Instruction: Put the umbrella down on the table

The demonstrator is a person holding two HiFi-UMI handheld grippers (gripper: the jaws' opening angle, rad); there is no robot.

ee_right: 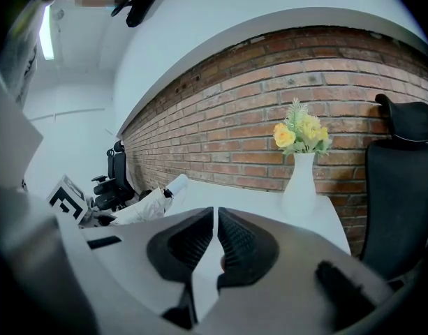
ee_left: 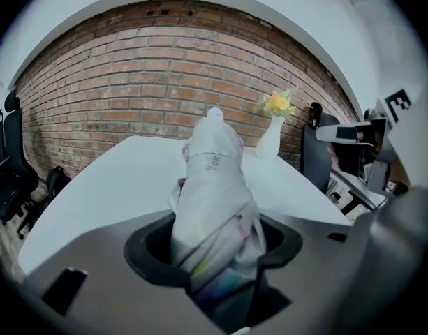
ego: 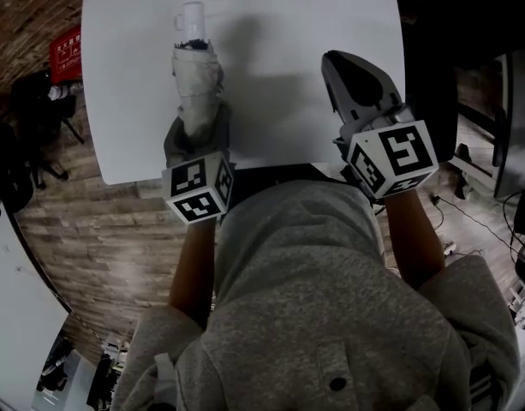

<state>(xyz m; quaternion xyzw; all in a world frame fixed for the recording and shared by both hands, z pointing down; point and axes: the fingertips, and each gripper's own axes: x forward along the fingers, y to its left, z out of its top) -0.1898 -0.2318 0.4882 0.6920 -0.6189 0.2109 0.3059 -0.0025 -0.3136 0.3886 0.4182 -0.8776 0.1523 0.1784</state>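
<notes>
A folded whitish umbrella (ego: pixel 196 80) with a pale cap at its far end points away from me over the white table (ego: pixel 288 24). My left gripper (ego: pixel 196 135) is shut on the umbrella's near end, and the fabric bulges out between the jaws. In the left gripper view the umbrella (ee_left: pixel 212 187) fills the gap of the left gripper (ee_left: pixel 214 246). Whether it touches the tabletop I cannot tell. My right gripper (ego: pixel 341 68) hovers over the table's right side, shut, with nothing in it. The right gripper view shows the right gripper (ee_right: pixel 215 243) and the umbrella (ee_right: pixel 147 202) off to the left.
A white vase with yellow flowers (ee_right: pixel 301 176) stands at the table's far right, also seen as the vase (ee_left: pixel 273 135). Black office chairs (ego: pixel 31 118) stand on the wooden floor left of the table, and another chair (ee_right: pixel 402 180) is at the right. A brick wall lies beyond.
</notes>
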